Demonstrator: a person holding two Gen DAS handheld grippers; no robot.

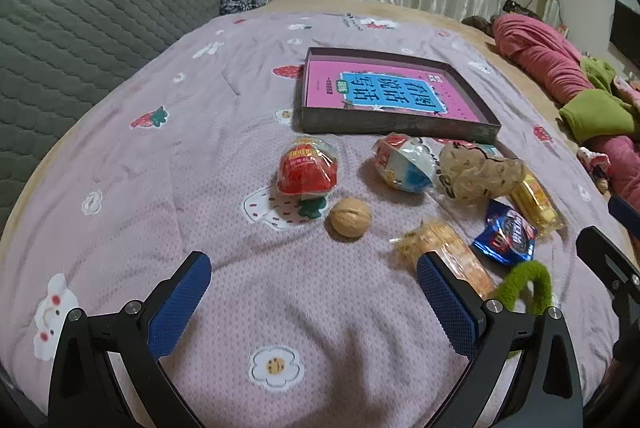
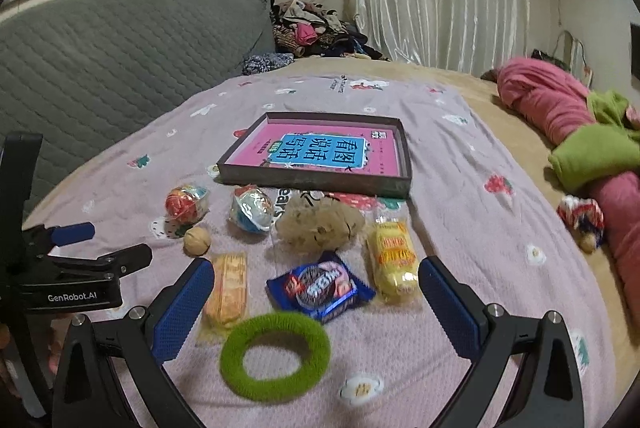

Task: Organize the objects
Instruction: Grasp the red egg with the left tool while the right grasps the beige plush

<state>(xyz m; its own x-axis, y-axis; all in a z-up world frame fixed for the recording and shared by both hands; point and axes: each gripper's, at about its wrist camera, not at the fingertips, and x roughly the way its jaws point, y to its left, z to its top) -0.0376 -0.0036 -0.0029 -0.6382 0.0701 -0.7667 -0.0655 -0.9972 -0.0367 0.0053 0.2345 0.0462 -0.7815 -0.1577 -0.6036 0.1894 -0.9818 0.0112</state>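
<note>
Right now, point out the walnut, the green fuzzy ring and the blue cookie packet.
walnut [image 1: 350,217]: left wrist view, middle of its shell.
green fuzzy ring [image 2: 316,342]: right wrist view, right side of its fuzzy band.
blue cookie packet [image 2: 322,286]: right wrist view, centre of the wrapper.

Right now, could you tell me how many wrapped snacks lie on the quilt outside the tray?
6: red pack, blue-white pack, pale clear-bagged snack, yellow pack, Oreo pack, orange wafer pack. None seems hidden.
</note>
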